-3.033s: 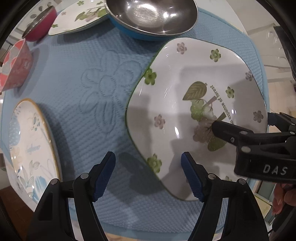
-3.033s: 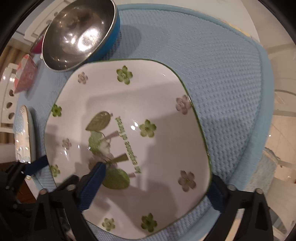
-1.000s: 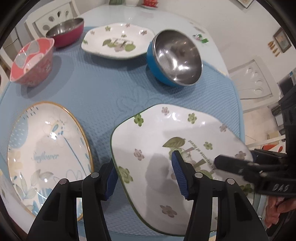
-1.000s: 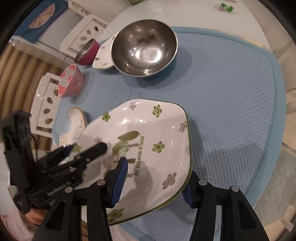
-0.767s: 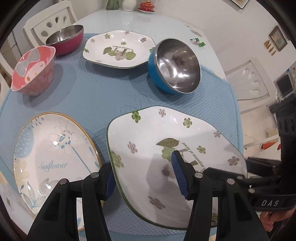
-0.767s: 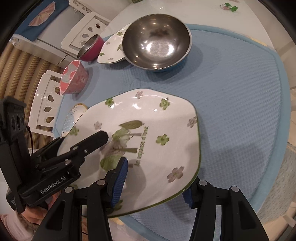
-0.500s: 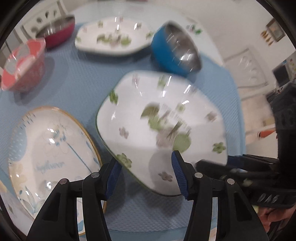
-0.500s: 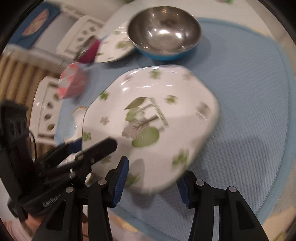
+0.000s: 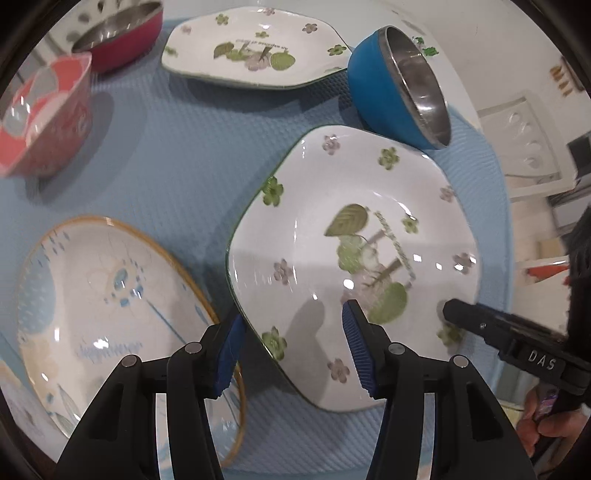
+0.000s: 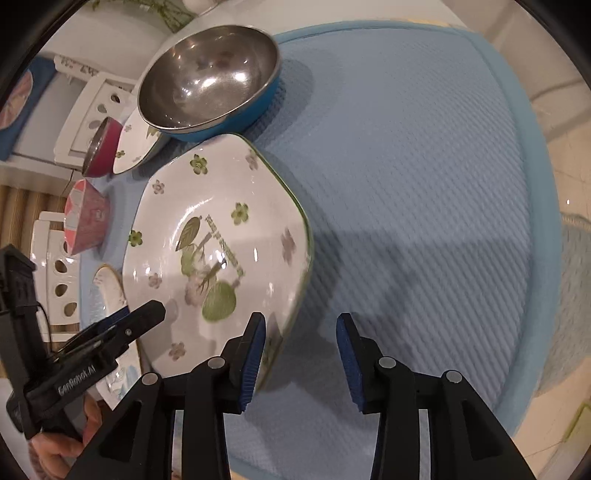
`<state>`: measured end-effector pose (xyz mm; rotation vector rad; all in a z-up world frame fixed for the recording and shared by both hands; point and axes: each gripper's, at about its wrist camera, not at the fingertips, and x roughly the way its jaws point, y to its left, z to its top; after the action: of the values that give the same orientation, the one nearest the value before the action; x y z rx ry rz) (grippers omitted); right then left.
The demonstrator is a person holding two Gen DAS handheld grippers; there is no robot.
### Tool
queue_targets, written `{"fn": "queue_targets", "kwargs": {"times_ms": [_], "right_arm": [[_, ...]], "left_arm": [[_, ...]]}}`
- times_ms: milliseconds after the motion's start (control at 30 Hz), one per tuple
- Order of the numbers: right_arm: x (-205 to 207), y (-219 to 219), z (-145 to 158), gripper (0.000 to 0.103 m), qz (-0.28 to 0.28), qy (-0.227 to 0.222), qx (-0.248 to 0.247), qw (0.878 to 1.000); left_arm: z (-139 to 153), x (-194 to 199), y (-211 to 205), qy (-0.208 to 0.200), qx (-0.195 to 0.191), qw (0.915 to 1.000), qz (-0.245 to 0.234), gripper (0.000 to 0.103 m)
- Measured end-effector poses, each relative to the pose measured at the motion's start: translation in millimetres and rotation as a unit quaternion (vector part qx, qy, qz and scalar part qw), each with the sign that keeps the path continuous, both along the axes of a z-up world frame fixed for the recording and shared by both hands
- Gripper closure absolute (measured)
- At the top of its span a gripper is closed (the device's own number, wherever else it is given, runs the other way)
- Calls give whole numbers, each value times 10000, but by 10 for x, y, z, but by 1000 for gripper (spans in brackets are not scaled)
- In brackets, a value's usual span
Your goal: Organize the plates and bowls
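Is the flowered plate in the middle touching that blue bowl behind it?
Cannot tell. In both wrist views the flowered plate has its far rim meeting the blue bowl with no mat between, but the overlap hides any contact.

Count on the blue mat [image 9: 177, 173]: plates 3, bowls 3.
Plates: 2 green-flower plates, near one [image 9: 354, 258] and far one [image 9: 255, 48]; 1 gold-rimmed sunflower plate [image 9: 96, 306].
Bowls: 1 blue steel bowl [image 9: 391, 85], 1 red steel bowl [image 9: 122, 33], 1 pink patterned bowl [image 9: 40, 122].
Claws: 2, left claw [image 9: 291, 350] and right claw [image 10: 301, 354].
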<state>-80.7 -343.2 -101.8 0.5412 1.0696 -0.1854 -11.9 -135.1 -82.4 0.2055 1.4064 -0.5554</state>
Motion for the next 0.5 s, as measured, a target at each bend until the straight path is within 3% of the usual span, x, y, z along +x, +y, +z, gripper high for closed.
{"fn": "queue_targets", "kwargs": {"times_ms": [133,300,433,500], "right_arm": [[102,-73,14,65,-133,-230,-97,9996],[170,-224,21,65,-293,-562,97,9979],[180,-334,42,83,-36,-590,271,9979],[216,-315,46,83,104,-539,203,9983]], "left_arm": [[-19,65,-113,-322,271,9988,-265,51],[-137,178,-125,-225,196,9995,-136,51],[-149,191,-107,-131,78,9998,-97,51],[-134,166,-117,-218,92,9994,-240,52]]}}
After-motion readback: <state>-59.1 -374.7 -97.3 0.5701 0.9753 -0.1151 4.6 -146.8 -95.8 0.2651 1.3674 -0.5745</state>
